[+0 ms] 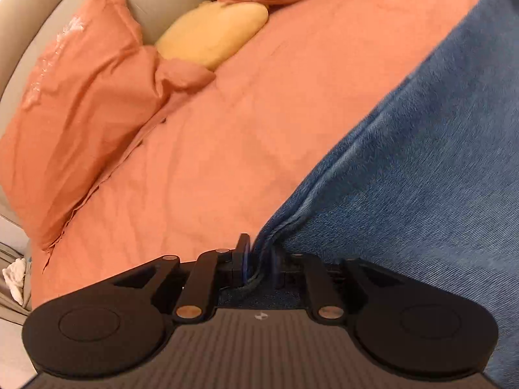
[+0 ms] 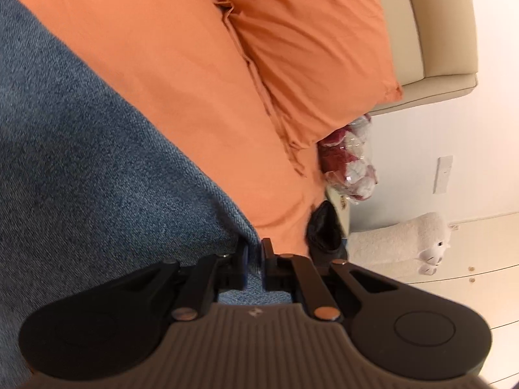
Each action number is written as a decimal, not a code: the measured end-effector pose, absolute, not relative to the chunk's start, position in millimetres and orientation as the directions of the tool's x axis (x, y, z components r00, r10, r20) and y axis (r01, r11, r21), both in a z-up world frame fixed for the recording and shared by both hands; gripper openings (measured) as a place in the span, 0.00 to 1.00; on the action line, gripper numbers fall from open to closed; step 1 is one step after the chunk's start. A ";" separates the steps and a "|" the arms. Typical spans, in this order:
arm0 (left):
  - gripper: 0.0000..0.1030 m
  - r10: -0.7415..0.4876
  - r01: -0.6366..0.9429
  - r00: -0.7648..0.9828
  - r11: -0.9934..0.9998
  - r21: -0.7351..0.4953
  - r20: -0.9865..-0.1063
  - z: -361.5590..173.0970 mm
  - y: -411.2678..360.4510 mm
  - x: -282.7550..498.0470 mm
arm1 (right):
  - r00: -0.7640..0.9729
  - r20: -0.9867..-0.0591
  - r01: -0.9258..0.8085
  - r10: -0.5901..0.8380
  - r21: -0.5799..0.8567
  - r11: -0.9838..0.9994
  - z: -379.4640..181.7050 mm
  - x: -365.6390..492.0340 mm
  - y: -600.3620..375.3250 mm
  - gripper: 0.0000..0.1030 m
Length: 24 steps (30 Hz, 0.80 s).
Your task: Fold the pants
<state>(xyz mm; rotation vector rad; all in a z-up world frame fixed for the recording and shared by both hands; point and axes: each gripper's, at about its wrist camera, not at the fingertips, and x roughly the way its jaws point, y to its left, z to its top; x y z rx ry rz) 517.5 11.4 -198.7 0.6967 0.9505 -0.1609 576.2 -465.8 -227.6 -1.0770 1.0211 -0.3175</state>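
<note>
In the left wrist view, a crumpled white cloth [image 1: 14,275] lies at the far left edge, beside the bed. Next comes an orange pillow [image 1: 81,103] leaning against a beige headboard [image 1: 29,32]. A yellow cushion [image 1: 211,32] sits between that pillow and a 2nd orange pillow at the top of the view. The orange bedsheet [image 1: 211,162] fills the middle. The pants [image 1: 421,162], blue denim, cover the right side and run down to the left gripper [image 1: 259,259]. Its jaws stand a little apart with a folded edge of the denim between them; whether the pads press on the cloth I cannot tell.

In the right wrist view, the pants [image 2: 81,162] fill the left side and lie over the bedsheet [image 2: 194,81]. The right gripper [image 2: 254,256] is at the lower middle, its jaws pinching the edge of the denim. To the right lies an orange pillow [image 2: 308,48] against the headboard [image 2: 431,48]. Below the pillow, beside the bed, is a clear bag of red and white items [image 2: 350,168], and under it a dark object [image 2: 324,230] too blurred to name. At the far right a white plush toy [image 2: 405,240] lies near a white wall with a switch plate [image 2: 442,175].
</note>
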 end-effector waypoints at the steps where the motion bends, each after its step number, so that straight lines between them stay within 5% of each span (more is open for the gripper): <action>1: 0.20 0.163 0.421 0.584 0.777 0.468 -0.795 -199.9 12.8 517.9 | 0.529 -0.539 -0.249 -0.656 -0.837 0.487 -230.3 576.8 -466.9 0.02; 4: 0.29 0.165 0.427 0.594 0.764 0.483 -0.787 -201.4 13.4 515.2 | 0.537 -0.549 -0.241 -0.641 -0.828 0.507 -231.8 577.9 -470.3 0.08; 6: 0.61 0.194 0.417 0.617 0.742 0.526 -0.763 -201.8 12.7 513.9 | 0.560 -0.556 -0.224 -0.614 -0.815 0.534 -227.0 576.7 -471.2 0.32; 7: 0.83 0.201 0.407 0.629 0.738 0.538 -0.751 -200.1 13.9 513.3 | 0.574 -0.553 -0.212 -0.603 -0.812 0.543 -223.9 575.3 -470.8 0.51; 8: 0.90 0.187 0.411 0.631 0.743 0.528 -0.753 -197.3 16.5 513.4 | 0.588 -0.552 -0.202 -0.591 -0.808 0.554 -220.9 572.9 -470.0 0.62; 15: 0.89 0.127 0.402 0.601 0.805 0.436 -0.789 -151.4 56.6 480.9 | 0.637 -0.617 -0.166 -0.462 -0.695 0.699 -186.1 530.6 -445.5 0.63; 24: 0.85 0.175 0.455 0.584 0.738 0.498 -0.793 -125.9 79.5 383.8 | 0.593 -0.805 -0.319 0.024 -0.208 0.925 -160.2 412.3 -350.1 0.57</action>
